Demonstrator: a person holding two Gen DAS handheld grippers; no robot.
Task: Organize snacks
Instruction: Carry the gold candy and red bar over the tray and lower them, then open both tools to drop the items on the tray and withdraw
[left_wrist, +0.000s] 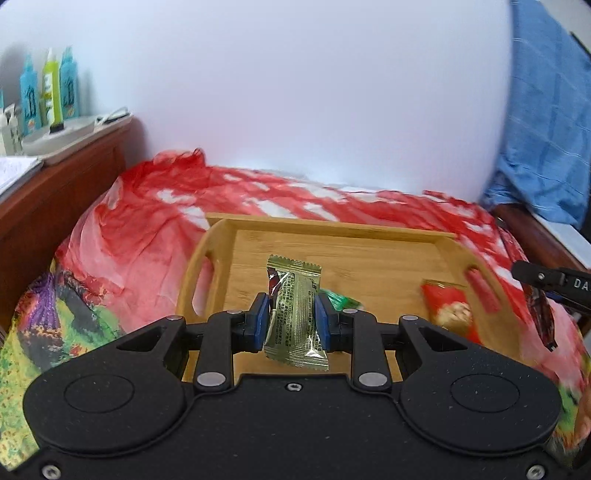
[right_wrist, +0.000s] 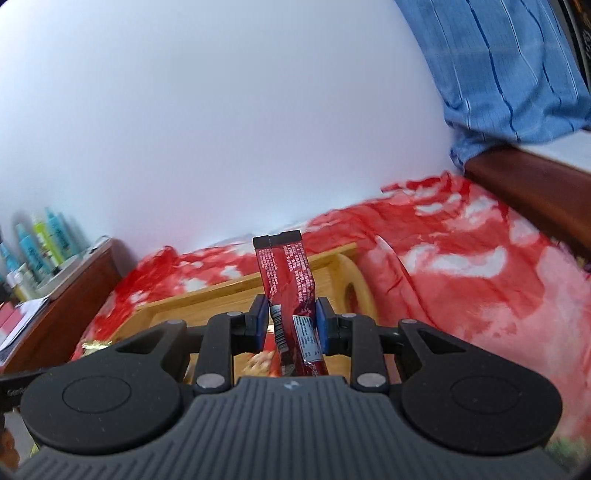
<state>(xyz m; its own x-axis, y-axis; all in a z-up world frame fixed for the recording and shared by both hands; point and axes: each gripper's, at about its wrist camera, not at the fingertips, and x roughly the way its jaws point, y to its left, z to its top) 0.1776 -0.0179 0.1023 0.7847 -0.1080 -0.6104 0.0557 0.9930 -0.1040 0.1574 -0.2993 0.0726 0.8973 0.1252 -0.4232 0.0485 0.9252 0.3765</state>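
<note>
1. Gold snack packet (left_wrist: 297, 317): clamped between the blue pads of the left gripper (left_wrist: 291, 319), centre of the left wrist view, above the wooden tray (left_wrist: 332, 229).
2. Dark red snack packet (right_wrist: 291, 291): clamped upright in the right gripper (right_wrist: 291, 325), centre of the right wrist view.
3. Tray contents: a red snack packet (left_wrist: 448, 310) at right; a green packet (left_wrist: 341, 301) just behind the left gripper.
4. The tray rests on a red blanket (left_wrist: 147, 229) covering the bed.

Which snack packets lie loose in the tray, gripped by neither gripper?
The red packet near the tray's right handle and the green packet; the gold packet and dark red packet are clamped.
</note>
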